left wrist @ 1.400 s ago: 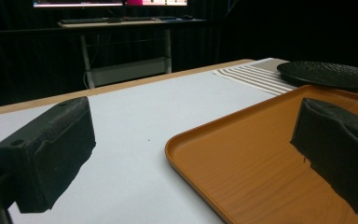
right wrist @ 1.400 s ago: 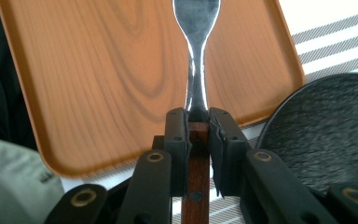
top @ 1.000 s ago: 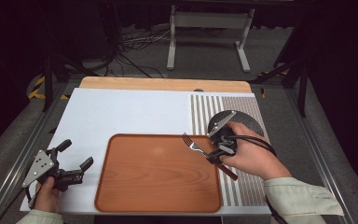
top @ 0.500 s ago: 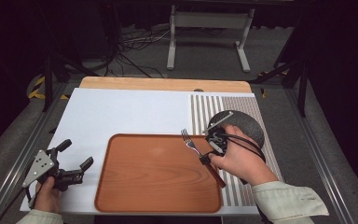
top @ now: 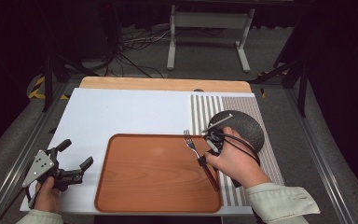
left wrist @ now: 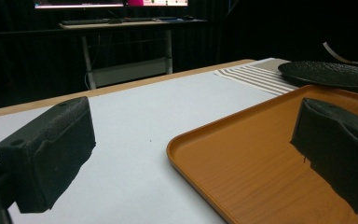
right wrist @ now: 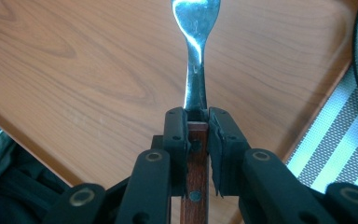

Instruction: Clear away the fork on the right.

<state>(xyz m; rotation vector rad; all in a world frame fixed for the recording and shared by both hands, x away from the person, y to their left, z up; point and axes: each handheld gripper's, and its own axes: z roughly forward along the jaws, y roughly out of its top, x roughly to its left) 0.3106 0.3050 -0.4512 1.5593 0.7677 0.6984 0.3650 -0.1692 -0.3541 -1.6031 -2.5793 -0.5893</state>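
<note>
Fork [top: 193, 146] pinched at its wooden handle by right gripper [right wrist: 196, 140], jaws nearly closed, hovering over tray's [top: 121, 196] right edge. Lower level, release gently. Left gripper [top: 70, 161] wide open, empty, near left.

A lab-like recording room, apparently: black curtains [top: 23, 37] close off the upper frame, loose cables [top: 130, 49] sprawl over grey floor at upper centre, and lit monitors [left wrist: 112, 3] glow above a desk [left wrist: 121, 23] at upper left.
</note>
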